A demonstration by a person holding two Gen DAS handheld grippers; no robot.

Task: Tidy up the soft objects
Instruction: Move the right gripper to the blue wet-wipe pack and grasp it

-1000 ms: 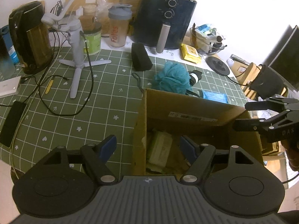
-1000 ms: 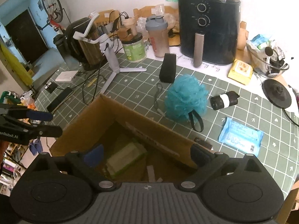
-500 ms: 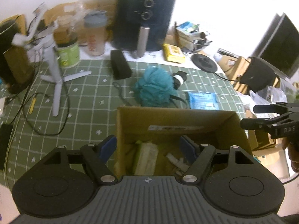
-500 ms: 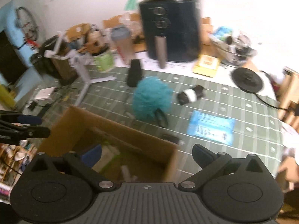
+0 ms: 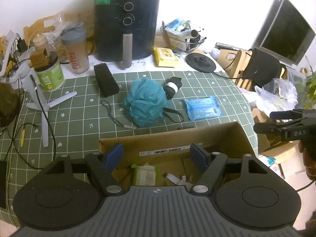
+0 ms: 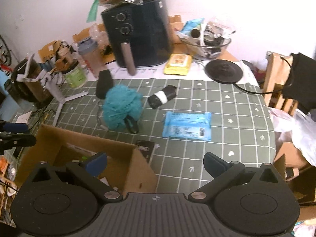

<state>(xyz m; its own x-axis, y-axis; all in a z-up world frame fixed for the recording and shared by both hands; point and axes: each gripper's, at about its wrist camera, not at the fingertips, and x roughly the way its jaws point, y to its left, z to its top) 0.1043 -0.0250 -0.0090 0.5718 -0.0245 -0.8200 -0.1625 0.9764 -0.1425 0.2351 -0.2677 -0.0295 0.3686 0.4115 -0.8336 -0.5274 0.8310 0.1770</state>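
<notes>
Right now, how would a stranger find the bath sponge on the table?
Start at the black air fryer at the back of the table. On the green mat before it lies the sponge: a fluffy teal mesh ball, the only ruffled thing there.

I counted one cardboard box point(image 5: 175, 140), and inside it I saw one green pack point(image 5: 145, 174). On the green mat I saw one teal bath pouf point(image 5: 145, 101), one blue pack of wipes point(image 5: 203, 107), one yellow pack of wipes point(image 5: 165, 56), one black roll with a white band point(image 5: 173, 85) and one black case point(image 5: 105, 80). At the back stood one black air fryer point(image 5: 126, 23), one shaker bottle point(image 5: 76, 49), one green jar point(image 5: 50, 73) and one white tripod stick point(image 5: 37, 96). I held two grippers, the left gripper point(image 5: 159, 155) and the right gripper point(image 6: 156, 163).
</notes>
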